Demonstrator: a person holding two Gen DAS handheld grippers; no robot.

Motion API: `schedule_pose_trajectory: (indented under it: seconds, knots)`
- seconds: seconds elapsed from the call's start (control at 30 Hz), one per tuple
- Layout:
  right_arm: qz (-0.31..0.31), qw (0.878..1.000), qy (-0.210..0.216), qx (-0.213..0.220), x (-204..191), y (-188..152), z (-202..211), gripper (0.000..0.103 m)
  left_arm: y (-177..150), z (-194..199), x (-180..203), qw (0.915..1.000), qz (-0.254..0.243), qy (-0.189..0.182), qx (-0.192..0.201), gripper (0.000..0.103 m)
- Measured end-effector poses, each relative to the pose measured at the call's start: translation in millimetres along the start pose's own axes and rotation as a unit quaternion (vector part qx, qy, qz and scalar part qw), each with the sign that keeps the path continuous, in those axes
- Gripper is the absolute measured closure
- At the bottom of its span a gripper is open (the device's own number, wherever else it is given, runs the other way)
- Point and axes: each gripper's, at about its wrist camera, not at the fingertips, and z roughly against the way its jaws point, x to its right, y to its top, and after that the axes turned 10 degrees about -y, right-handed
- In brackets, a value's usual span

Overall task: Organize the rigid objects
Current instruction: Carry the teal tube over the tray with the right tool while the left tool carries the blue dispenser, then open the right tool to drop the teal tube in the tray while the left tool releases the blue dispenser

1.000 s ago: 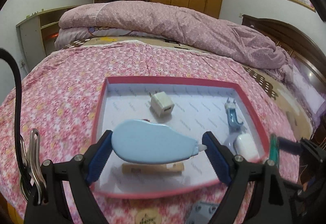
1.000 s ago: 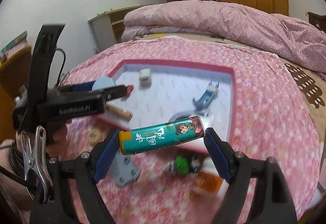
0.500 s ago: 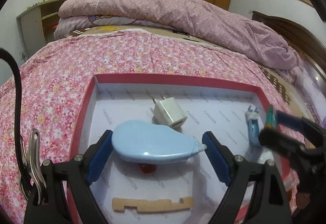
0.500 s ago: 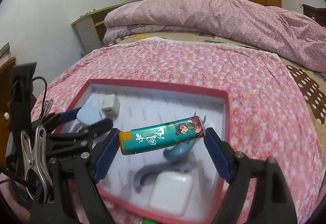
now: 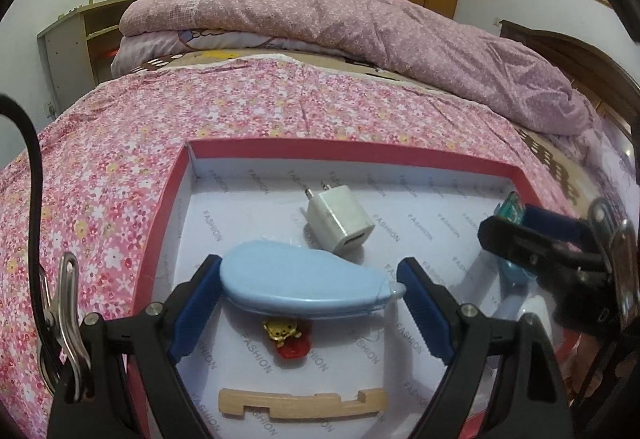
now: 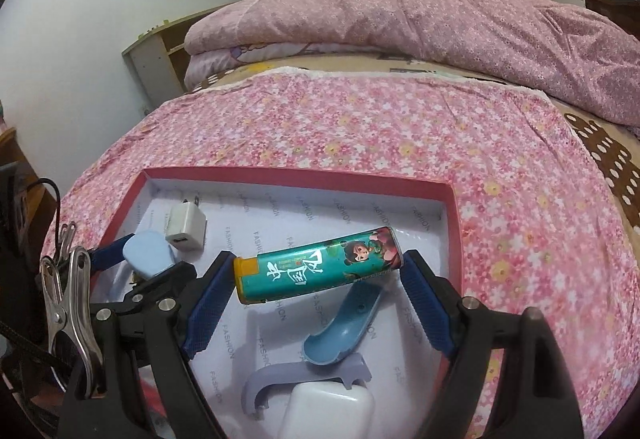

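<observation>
Within the last second both grippers had travelled from the near edge of the red-rimmed cardboard tray (image 5: pixel 360 153) to well over its white floor, so each carried item now hung above the tray rather than above the flowered bedspread (image 5: pixel 100 179). That suggested the carry was over and the setting-down was the step at hand.

The left gripper (image 5: pixel 310 281) stayed clamped on the pale blue, teardrop-shaped plastic correction-tape dispenser (image 5: pixel 304 287), spanning pad to pad. Beyond its fingertips lay the white cube-shaped USB charger plug (image 5: pixel 340 225); below the dispenser, a small red and yellow charm (image 5: pixel 286 337); nearer still, a notched pale wooden strip (image 5: pixel 302 403).

The right gripper (image 6: pixel 316 277) remained closed on the teal lighter with a cartoon figure (image 6: pixel 316 265), tilted up toward the right pad. Beneath it lay a curved blue plastic piece (image 6: pixel 340 331), a grey-lilac bracket (image 6: pixel 304 371) and a white rounded case (image 6: pixel 328 415).

The tray lining repeated "FASHION". The lighter carried large white Chinese characters; its finer print was unreadable.
</observation>
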Motion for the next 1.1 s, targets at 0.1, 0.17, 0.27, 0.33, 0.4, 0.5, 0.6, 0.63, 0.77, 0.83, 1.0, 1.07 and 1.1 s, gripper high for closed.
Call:
schedule_pose_trajectory:
  seconds: [0.1, 0.17, 0.27, 0.33, 0.4, 0.5, 0.6, 0.63, 0.77, 0.83, 1.0, 1.07, 1.1]
  knots:
    - [0.004, 1.0, -0.006, -0.003, -1, 0, -1, 0.018, 0, -2, 2, 1.0, -0.004, 0.006, -0.003, 0.013]
    - [0.006, 1.0, -0.008, -0.004, -1, 0, -2, 0.018, -1, -4, 4, 0.9999, -0.01, 0.013, -0.005, 0.013]
    - [0.001, 1.0, -0.01, -0.006, -1, 0, -3, 0.018, -2, -4, 4, 0.9998, -0.013, 0.016, -0.001, 0.013]
    - [-0.001, 1.0, -0.007, -0.008, -1, -1, -4, 0.018, -2, -4, 4, 0.9998, -0.013, 0.016, -0.002, 0.013]
    - [-0.002, 1.0, -0.003, -0.008, -1, -1, -5, 0.018, -2, -4, 4, 0.9998, -0.013, 0.016, -0.002, 0.013]
    - [-0.001, 1.0, -0.005, -0.008, -3, -1, -5, 0.018, -2, -4, 4, 0.9998, -0.014, 0.017, -0.001, 0.013]
    - [-0.002, 1.0, -0.005, -0.007, -4, -1, -6, 0.018, -2, -4, 4, 0.9997, -0.015, 0.018, 0.0, 0.012]
    - [-0.002, 1.0, -0.005, -0.007, -4, -1, -6, 0.018, -2, -4, 4, 0.9998, -0.014, 0.017, 0.0, 0.012]
    - [-0.01, 1.0, -0.003, -0.002, -2, 0, -4, 0.017, -2, -3, 4, 0.9997, -0.014, 0.017, -0.001, 0.012]
    - [-0.017, 1.0, -0.004, 0.003, 1, 1, -3, 0.017, -2, -3, 4, 0.9998, -0.013, 0.017, -0.001, 0.012]
    - [-0.017, 1.0, -0.006, 0.009, 2, 1, 0, 0.016, -1, 0, 3, 1.0, 0.002, 0.003, -0.001, 0.012]
    - [-0.009, 1.0, -0.008, 0.014, 0, 0, 3, 0.016, -1, 2, 2, 1.0, 0.006, -0.003, -0.001, 0.012]
    - [-0.005, 1.0, -0.009, 0.016, -1, 0, 5, 0.016, -1, 4, 2, 1.0, 0.008, -0.003, -0.001, 0.012]
